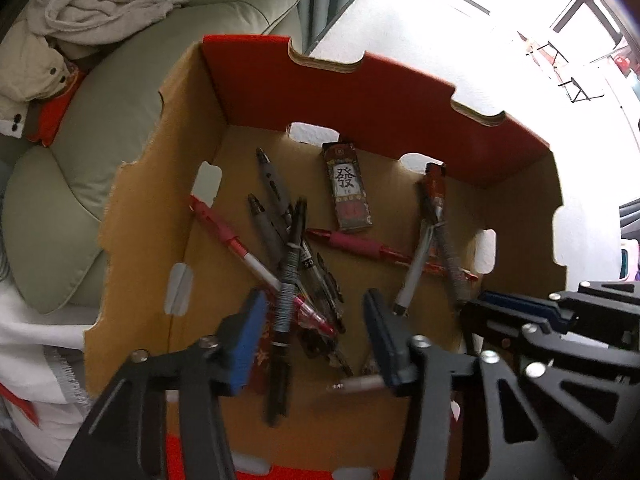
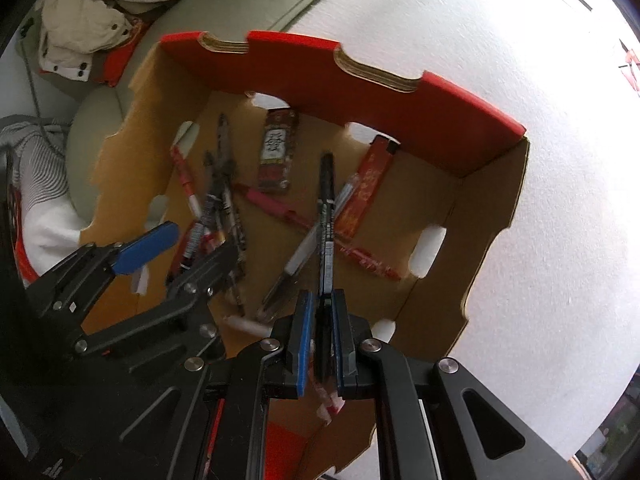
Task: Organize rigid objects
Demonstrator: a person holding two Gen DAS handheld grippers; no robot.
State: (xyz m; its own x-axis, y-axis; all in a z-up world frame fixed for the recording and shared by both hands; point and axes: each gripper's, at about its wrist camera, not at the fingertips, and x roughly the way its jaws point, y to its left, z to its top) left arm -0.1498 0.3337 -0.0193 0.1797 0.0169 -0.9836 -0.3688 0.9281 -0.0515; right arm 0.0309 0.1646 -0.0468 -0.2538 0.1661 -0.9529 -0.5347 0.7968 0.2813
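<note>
A: How much room in the box [image 1: 192, 128]?

B: Scalloped cardboard walls, red outside, slots cut along the base; open floor at 3 o'clock. Pens [image 1: 276, 216] pile at 9.

A: The grippers?

B: Left gripper [image 1: 316, 340] spread wide over the pile, a black pen [image 1: 286, 304] loose between its blue pads. Right gripper [image 2: 322, 340] pinched on a black marker [image 2: 326, 216].

A: Any writing?

B: A small carton [image 1: 347, 188] at 12 reads "發".

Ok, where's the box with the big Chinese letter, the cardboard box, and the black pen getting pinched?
Small printed box [image 1: 347, 188], left wrist view, on its white label.
Cardboard box [image 1: 256, 80], left wrist view, on its red far wall.
Black pen [image 2: 326, 216], right wrist view, on its barrel.
</note>
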